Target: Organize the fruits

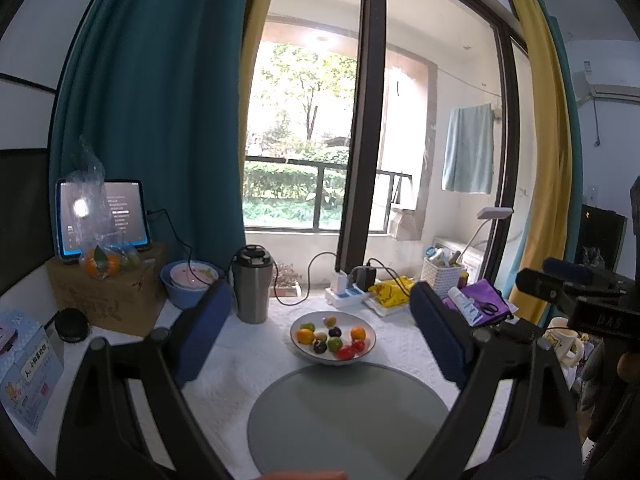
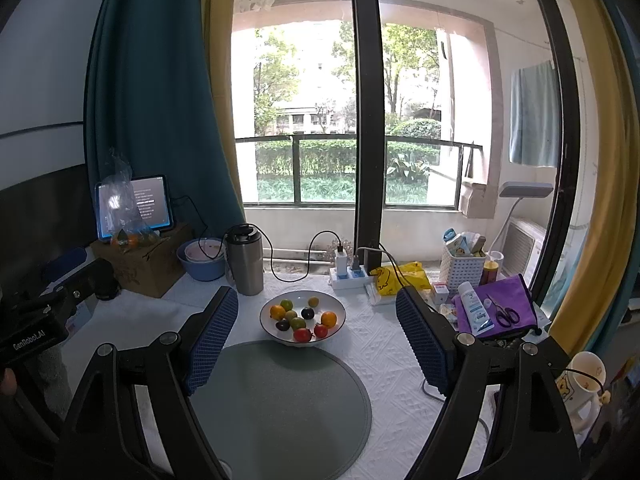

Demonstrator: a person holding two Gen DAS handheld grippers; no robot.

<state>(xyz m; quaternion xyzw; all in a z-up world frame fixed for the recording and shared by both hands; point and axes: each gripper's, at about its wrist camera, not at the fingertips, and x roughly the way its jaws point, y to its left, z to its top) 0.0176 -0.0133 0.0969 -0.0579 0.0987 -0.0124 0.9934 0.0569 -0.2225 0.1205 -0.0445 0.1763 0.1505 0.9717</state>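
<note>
One white bowl near the table's far edge holds nine small fruits. One grey round mat lies just before it. Both the left gripper and right gripper hover with fingers wide, empty.

Daylit window w/ teal curtain, white table.

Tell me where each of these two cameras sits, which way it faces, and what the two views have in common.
Left wrist: rides the left gripper, above the table's near edge, facing the window; its open blue-padded fingers frame the fruit bowl; the right gripper's body shows at the right edge.
Right wrist: rides the right gripper, facing the same way; its open fingers frame the bowl; the left gripper's body shows at the left edge.
Shared: fruit bowl, grey round mat, steel tumbler, tablet.
</note>
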